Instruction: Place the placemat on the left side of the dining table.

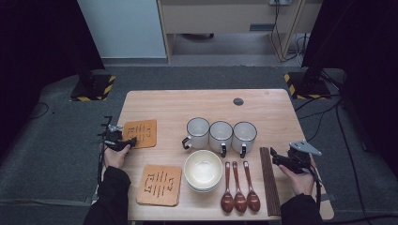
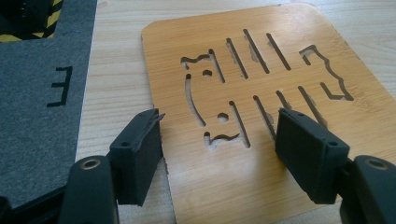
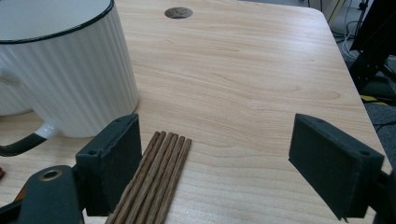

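Fingers, left gripper view: the two black pads (image 2: 140,154) stand apart over the near corner of the cut-out wooden mat (image 2: 252,116); one pad hangs at the mat's edge, the other above its surface, neither pressing on it.
Fingers, right gripper view: the pads (image 3: 334,163) stand wide apart with bare table (image 3: 243,74) between them, holding nothing.
High view, left gripper (image 1: 133,141): at the table's left edge, its tips at the near edge of the far mat (image 1: 140,133).
High view, right gripper (image 1: 273,157): at the table's right side, just beside the bundle of chopsticks (image 1: 269,180).
High view, other tableware: a second mat (image 1: 159,185) near the front edge; stacked bowls (image 1: 202,169) beside it; three white mugs (image 1: 220,136) in a row behind; three dark wooden spoons (image 1: 240,190) between bowls and chopsticks.
Left gripper view, writing: a black mark like a reversed "E" (image 2: 60,86) on the grey floor covering beside the table; the mat's cut-outs are slots and curved figures, not legible as words.
Right gripper view, task thing: the chopsticks lie beside the left pad, touching or nearly so; a ribbed white mug (image 3: 65,70) with a dark rim stands behind.
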A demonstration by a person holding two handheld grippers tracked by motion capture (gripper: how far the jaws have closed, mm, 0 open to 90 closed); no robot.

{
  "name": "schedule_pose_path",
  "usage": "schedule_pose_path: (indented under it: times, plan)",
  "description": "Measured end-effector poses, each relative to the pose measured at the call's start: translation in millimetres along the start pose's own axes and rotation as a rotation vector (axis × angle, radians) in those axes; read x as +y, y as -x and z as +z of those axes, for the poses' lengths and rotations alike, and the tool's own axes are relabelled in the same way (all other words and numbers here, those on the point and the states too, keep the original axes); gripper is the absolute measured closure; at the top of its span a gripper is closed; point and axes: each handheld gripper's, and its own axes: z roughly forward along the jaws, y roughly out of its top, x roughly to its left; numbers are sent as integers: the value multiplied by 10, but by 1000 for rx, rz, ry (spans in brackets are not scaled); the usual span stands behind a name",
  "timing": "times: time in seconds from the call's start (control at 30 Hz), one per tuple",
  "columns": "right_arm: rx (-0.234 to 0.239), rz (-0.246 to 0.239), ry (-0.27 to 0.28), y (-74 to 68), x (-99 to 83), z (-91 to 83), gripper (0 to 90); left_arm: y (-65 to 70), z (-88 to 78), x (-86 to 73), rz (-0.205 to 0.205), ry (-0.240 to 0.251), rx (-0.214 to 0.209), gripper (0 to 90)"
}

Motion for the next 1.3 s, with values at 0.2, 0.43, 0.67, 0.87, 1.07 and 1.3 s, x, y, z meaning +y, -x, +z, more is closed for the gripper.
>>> schedule_pose_path:
  times: [0.2,0.43,0.67,0.87,1.07,1.3]
  plan:
    - [0,-2,-1,-1,0,10,171,-51,41,7,24,25,-28,312]
    - [3,-4,0,-3,1,5,171,-110,27,-26,54,41,-63,312]
    - [6,-5,-1,-7,0,4,171,-129,3,-45,63,39,-72,312]
    - [7,-6,2,-17,1,-1,171,-113,-14,-54,57,32,-65,312]
    - [10,-4,0,-24,1,-1,171,-127,-14,-53,63,32,-71,312]
    - [10,-7,3,-28,6,1,171,-128,-14,-55,61,34,-71,312]
